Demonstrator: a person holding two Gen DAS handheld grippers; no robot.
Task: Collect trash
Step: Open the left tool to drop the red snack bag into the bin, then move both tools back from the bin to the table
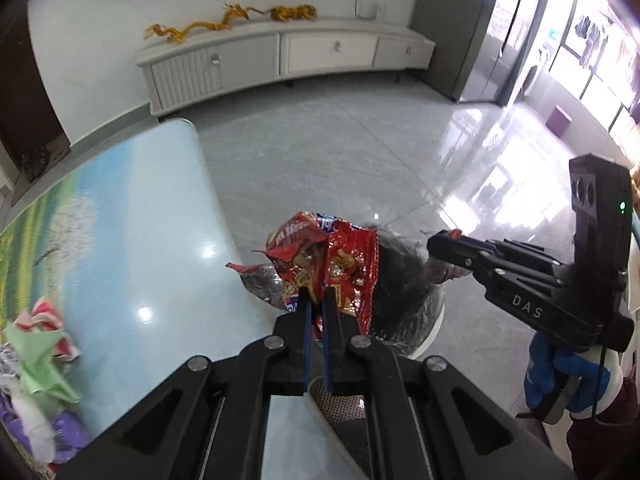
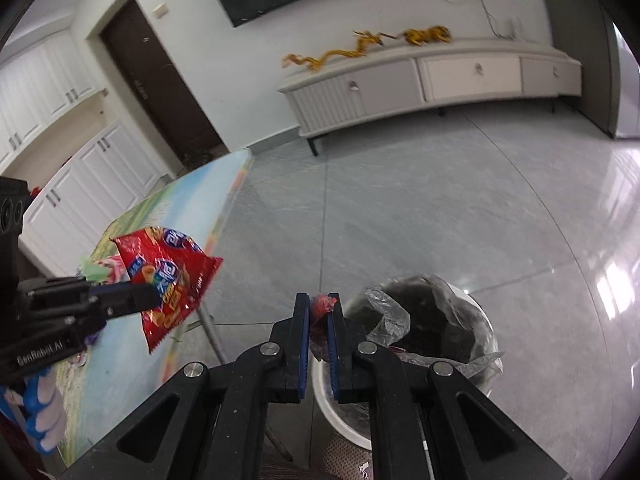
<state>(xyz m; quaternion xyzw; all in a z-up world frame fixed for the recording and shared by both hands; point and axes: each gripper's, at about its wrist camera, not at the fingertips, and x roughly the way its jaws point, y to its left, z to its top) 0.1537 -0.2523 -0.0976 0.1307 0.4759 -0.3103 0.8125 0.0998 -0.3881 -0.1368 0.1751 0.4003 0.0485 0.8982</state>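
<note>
My left gripper (image 1: 317,300) is shut on a crumpled red snack wrapper (image 1: 340,260), held past the table's edge and over the dark mouth of a white trash bin (image 1: 434,320) lined with clear plastic. In the right wrist view the same wrapper (image 2: 172,276) hangs from the left gripper (image 2: 154,295) beside the table. My right gripper (image 2: 319,310) is shut on a small red wrapper scrap (image 2: 323,305), just left of the trash bin (image 2: 476,308) rim. From the left wrist view the right gripper (image 1: 440,241) comes in from the right with the red scrap (image 1: 455,233) at its tip.
A table with a landscape print (image 1: 132,216) lies to the left, with a pile of crumpled wrappers and paper (image 1: 40,344) on it. A table leg (image 2: 214,336) stands near the bin. Grey tiled floor (image 2: 420,200) runs back to a white TV cabinet (image 2: 432,80). Blue-gloved hands (image 1: 560,376) hold the grippers.
</note>
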